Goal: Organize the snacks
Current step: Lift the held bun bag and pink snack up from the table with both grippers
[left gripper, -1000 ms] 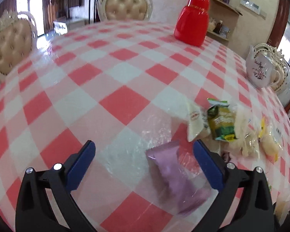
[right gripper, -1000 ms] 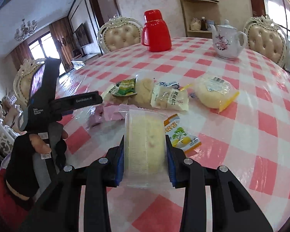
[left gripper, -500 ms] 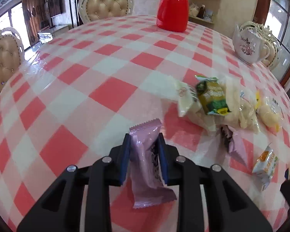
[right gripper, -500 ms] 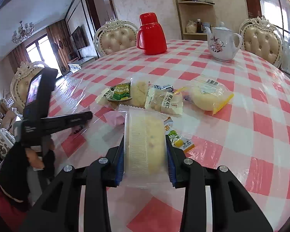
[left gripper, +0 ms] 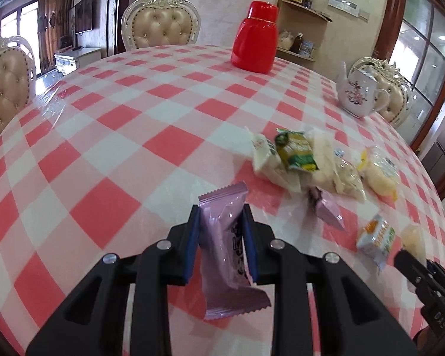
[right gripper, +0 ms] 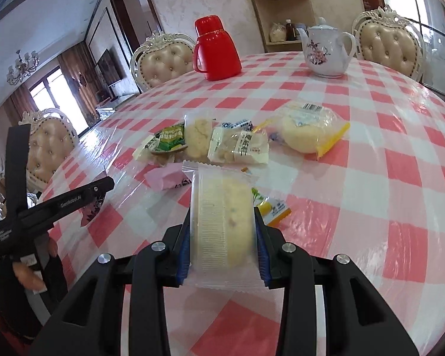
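Left wrist view: the left gripper (left gripper: 221, 237) squeezes a purple snack packet (left gripper: 227, 246) between its blue pads, holding it around the middle so the ends hang free above the table (left gripper: 109, 136).
Right wrist view: the right gripper (right gripper: 222, 234) is clamped on a clear-wrapped cake (right gripper: 222, 222), which stands on its edge between the pads.
Why held this way: each packet is pinched across its narrow sides, likely so it does not slip out.
Snack pile: most snacks lie close together in the middle of the table, some touching. I can see a green packet (right gripper: 170, 141), a crumbly cake packet (right gripper: 199, 139), a white biscuit packet (right gripper: 240, 148) and a round yellow bun in a bag (right gripper: 307, 132).
Loose ones: a second pink-purple packet (right gripper: 166, 178) and an orange-and-white packet (right gripper: 273, 209) lie nearer the grippers, just beside the pile.
Far side: a red jug (right gripper: 216, 49) and a flowered teapot (right gripper: 326, 49) stand well apart from the snacks, out of the way.
Task so far: I think sorting has only begun, since most snacks are unsorted.
Where they go: no box or tray shows, so I cannot tell.
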Motion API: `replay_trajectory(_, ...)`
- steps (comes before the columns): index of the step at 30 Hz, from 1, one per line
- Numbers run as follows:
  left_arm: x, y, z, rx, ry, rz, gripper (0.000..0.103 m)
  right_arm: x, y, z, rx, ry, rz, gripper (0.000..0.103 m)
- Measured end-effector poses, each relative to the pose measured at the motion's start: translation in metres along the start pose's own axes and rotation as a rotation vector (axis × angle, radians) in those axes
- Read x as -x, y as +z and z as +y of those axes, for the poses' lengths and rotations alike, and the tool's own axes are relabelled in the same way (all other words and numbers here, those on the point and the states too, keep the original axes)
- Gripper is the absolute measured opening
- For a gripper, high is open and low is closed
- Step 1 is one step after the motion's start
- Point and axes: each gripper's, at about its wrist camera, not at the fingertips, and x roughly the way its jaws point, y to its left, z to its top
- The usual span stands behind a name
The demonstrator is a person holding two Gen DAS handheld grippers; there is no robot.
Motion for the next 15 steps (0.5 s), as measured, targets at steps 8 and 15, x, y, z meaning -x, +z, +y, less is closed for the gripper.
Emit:
replay_trajectory(8, 0.037, -0.028, -0.008, -0.014, -0.020, -0.044, 0.028, 0.016, -0.018, 0.019, 0.006, 0.023, -0.012, 0.036)
replay_trajectory(15, 0.072, -0.058, -0.013, -0.047, -0.020, -0.062, 0.028, 0.036, -0.041, 0.033, -0.017, 0.057, -0.021, 0.036)
